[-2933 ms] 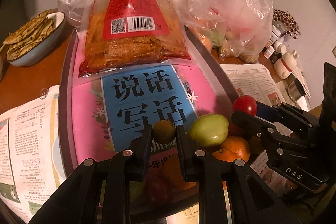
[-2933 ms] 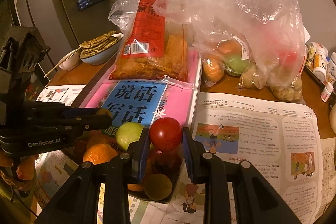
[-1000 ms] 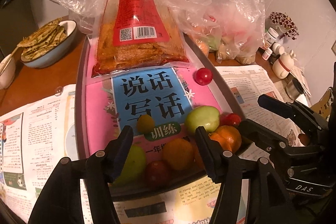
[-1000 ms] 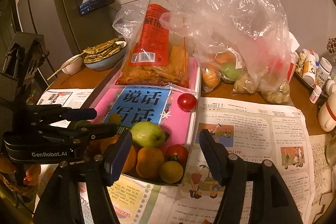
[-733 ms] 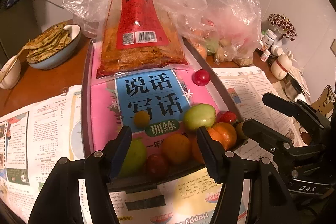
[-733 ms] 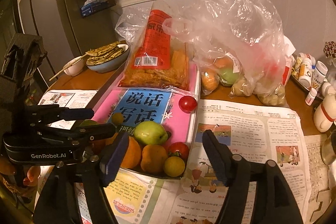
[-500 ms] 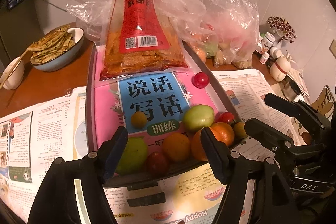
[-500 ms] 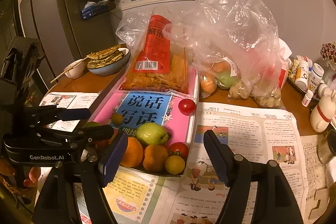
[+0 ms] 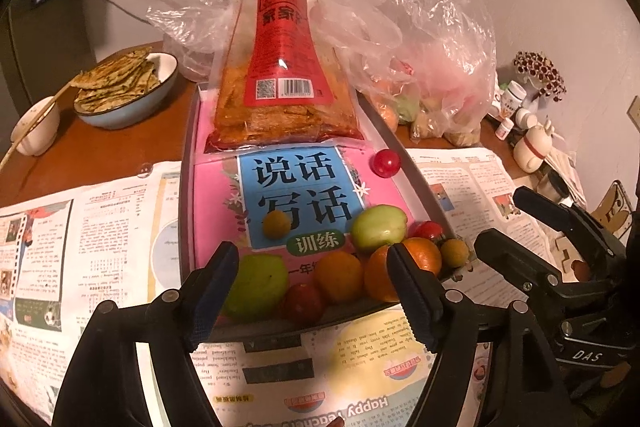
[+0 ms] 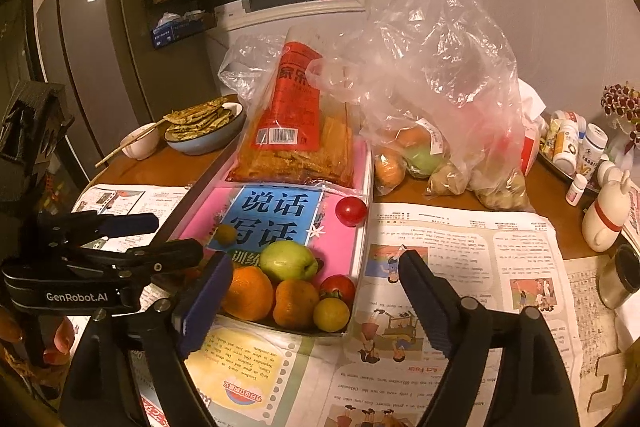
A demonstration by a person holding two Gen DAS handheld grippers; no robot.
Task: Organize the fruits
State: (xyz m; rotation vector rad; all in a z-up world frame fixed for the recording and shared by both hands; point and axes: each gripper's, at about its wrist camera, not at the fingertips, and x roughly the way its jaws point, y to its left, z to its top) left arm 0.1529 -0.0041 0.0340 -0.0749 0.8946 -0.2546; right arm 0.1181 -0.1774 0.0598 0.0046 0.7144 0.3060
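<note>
Tray [image 9: 188, 211]: three tomatoes [image 9: 386, 163], three oranges [image 9: 340, 277] (two green fruits [image 9: 378, 227]).

Both the left gripper [image 9: 312, 291] and right gripper [image 10: 316, 291] (each now empty) have just been opening, pulling back from the fruits [image 9: 340, 267].

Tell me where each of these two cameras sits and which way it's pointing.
Left wrist: on the left gripper, looking down over the grey metal tray's near end, its open black fingers framing the fruit; the right gripper shows at right.
Right wrist: on the right gripper, facing the same tray from its right; open fingers, with the left gripper and fingertips of a hand at left.
Shared: green apple, lone red tomato, red snack bag.
</note>
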